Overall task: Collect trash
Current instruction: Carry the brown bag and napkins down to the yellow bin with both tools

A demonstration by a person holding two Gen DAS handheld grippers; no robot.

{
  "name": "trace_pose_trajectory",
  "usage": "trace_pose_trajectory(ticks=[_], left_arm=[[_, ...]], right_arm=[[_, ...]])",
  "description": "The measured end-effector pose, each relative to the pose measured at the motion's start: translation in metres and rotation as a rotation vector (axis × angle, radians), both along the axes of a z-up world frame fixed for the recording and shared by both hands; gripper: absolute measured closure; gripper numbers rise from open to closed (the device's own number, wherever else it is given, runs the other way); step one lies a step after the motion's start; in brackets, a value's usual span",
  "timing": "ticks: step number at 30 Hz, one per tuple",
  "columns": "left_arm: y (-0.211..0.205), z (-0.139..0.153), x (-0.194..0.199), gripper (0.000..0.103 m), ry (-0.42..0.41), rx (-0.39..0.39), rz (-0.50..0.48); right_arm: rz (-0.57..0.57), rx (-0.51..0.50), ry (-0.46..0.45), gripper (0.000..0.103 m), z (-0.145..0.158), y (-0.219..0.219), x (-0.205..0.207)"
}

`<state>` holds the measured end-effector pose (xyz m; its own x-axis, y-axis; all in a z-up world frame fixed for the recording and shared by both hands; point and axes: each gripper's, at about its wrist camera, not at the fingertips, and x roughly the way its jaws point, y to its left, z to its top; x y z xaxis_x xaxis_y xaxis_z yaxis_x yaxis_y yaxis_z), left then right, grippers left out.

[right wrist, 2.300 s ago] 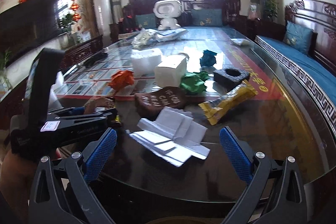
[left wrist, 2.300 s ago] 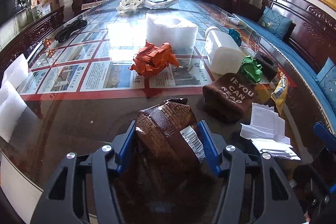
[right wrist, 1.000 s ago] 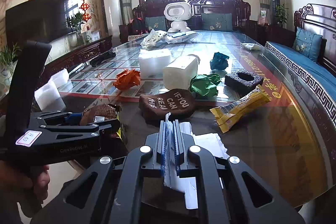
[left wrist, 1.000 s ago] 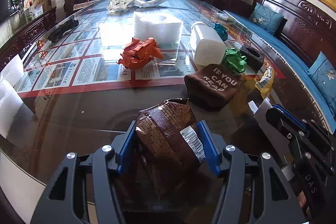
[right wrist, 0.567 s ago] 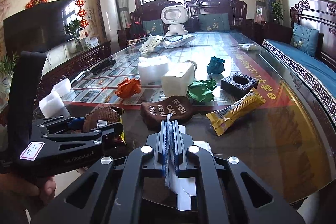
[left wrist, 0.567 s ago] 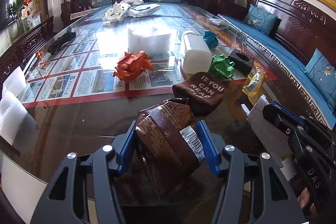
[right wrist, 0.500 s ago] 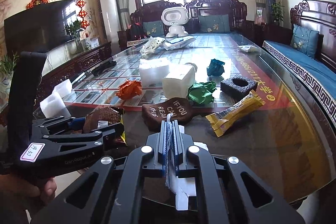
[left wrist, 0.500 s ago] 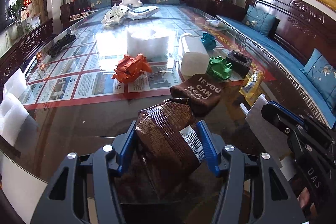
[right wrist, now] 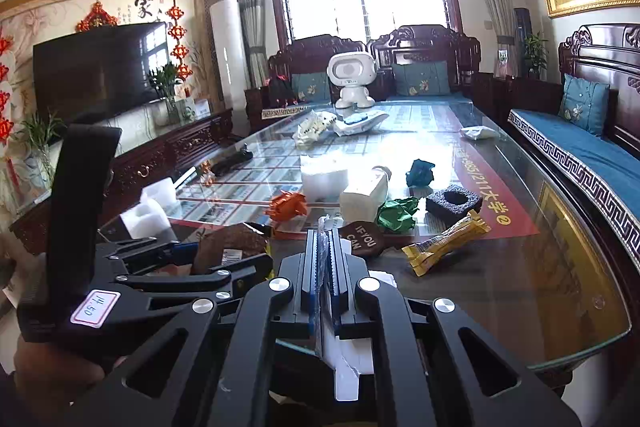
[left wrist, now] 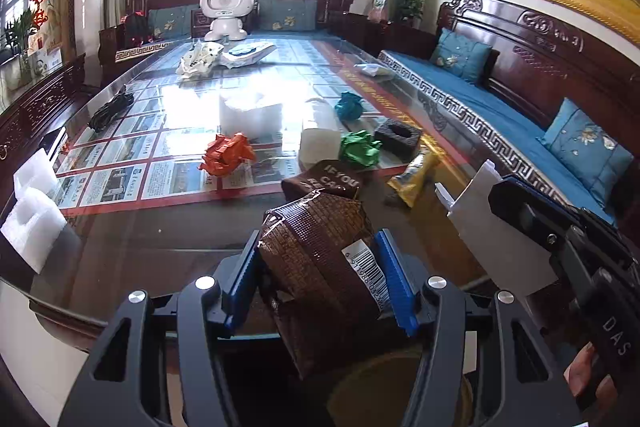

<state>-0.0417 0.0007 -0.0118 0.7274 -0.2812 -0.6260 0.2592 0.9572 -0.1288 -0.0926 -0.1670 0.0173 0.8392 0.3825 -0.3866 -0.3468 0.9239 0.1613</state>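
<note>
Brown crinkly snack wrapper with a barcode sticker (left wrist: 320, 259) is clamped between the blue pads of the left claw (left wrist: 318, 279), same as a couple of seconds back. What's new is on the other side: the right claw (right wrist: 324, 267) was spread wide over the crumpled white paper (right wrist: 348, 359) lying on the glass-topped bench (right wrist: 560, 267), and now it's pressed together on that paper, with the sheet hanging below the pads. Both views have also pulled back and up from the near edge, so more of the room shows.

So I'd say two pieces are picked and both are lifted clear of the bench, probably heading for a bin. There's a round tan rim at the bottom of the left view that could be it, hard to tell though.

Still sitting out there: orange paper ball (left wrist: 226, 159), green paper ball (left wrist: 360, 147), yellow foil snack packet (right wrist: 444, 247), and brown pouch with white lettering (right wrist: 364, 239). Plenty left to grab.
</note>
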Motion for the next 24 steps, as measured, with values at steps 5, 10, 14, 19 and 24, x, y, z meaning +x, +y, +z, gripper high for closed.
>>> trace_pose_trajectory(ticks=[5, 10, 14, 19, 24], left_arm=[[-0.002, 0.006, -0.035, 0.046, 0.006, -0.024, -0.055], [-0.004, 0.006, -0.075, 0.046, -0.018, -0.022, -0.086], [-0.008, -0.007, -0.104, 0.046, -0.01, -0.019, -0.118], [-0.017, -0.032, -0.133, 0.046, 0.02, 0.001, -0.178], [-0.024, -0.055, -0.152, 0.046, 0.075, 0.023, -0.235]], right_arm=[[0.002, 0.023, 0.001, 0.097, 0.01, -0.008, -0.039], [0.002, 0.001, -0.011, 0.097, 0.007, -0.013, -0.082], [-0.009, -0.023, 0.01, 0.097, -0.007, -0.016, -0.115], [-0.031, -0.046, 0.068, 0.097, -0.036, -0.017, -0.143], [-0.052, -0.048, 0.152, 0.097, -0.066, -0.02, -0.157]])
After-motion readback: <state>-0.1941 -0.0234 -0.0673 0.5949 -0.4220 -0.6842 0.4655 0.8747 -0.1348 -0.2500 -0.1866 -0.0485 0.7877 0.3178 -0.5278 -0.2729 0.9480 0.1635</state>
